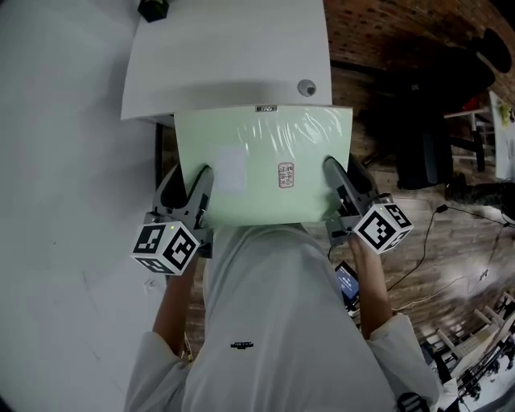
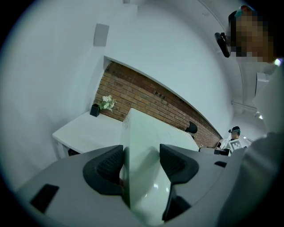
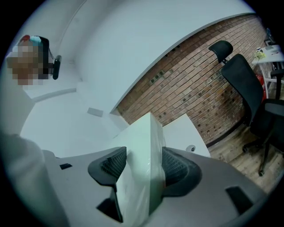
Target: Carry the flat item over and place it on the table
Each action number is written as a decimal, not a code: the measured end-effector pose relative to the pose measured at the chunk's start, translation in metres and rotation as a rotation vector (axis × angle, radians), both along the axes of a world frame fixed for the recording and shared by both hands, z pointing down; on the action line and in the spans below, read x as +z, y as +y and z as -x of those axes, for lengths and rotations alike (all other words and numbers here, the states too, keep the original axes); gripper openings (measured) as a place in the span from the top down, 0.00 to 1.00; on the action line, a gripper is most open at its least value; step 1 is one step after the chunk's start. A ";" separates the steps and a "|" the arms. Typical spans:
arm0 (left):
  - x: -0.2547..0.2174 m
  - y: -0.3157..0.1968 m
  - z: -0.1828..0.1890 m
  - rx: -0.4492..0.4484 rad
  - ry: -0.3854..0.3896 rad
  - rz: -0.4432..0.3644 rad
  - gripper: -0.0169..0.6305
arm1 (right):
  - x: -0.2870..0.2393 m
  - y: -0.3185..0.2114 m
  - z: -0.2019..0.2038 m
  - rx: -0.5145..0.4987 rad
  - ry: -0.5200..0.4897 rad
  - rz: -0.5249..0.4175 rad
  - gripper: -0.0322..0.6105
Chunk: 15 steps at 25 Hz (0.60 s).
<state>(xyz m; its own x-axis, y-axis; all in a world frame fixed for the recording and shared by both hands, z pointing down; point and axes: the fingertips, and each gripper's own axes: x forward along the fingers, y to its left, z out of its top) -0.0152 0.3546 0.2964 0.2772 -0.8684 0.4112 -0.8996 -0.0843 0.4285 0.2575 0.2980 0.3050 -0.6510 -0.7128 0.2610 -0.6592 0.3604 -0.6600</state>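
Note:
A flat pale-green box wrapped in shiny film is held level in front of the person, its far edge reaching the near edge of the white table. My left gripper is shut on the box's left side, and my right gripper is shut on its right side. In the left gripper view the box fills the gap between the dark pads. The right gripper view shows the box pinched the same way, with the table just beyond.
A small black pot stands at the table's far left corner, holding white flowers in the left gripper view. A round grommet sits near the table's right front. A black office chair and cables lie to the right by the brick wall.

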 end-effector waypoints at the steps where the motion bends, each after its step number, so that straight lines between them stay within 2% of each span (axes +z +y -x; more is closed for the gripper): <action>1: 0.000 -0.018 0.008 0.005 0.003 0.003 0.56 | -0.001 -0.016 0.008 0.006 0.005 0.004 0.54; 5: 0.005 -0.090 0.051 0.018 0.030 0.020 0.56 | -0.001 -0.085 0.049 0.020 0.027 0.026 0.54; 10: -0.011 -0.129 0.092 0.041 0.033 0.010 0.56 | -0.019 -0.118 0.089 0.042 0.012 0.019 0.54; 15: 0.006 -0.198 0.154 0.065 0.062 0.007 0.56 | -0.006 -0.181 0.148 0.068 0.015 0.023 0.54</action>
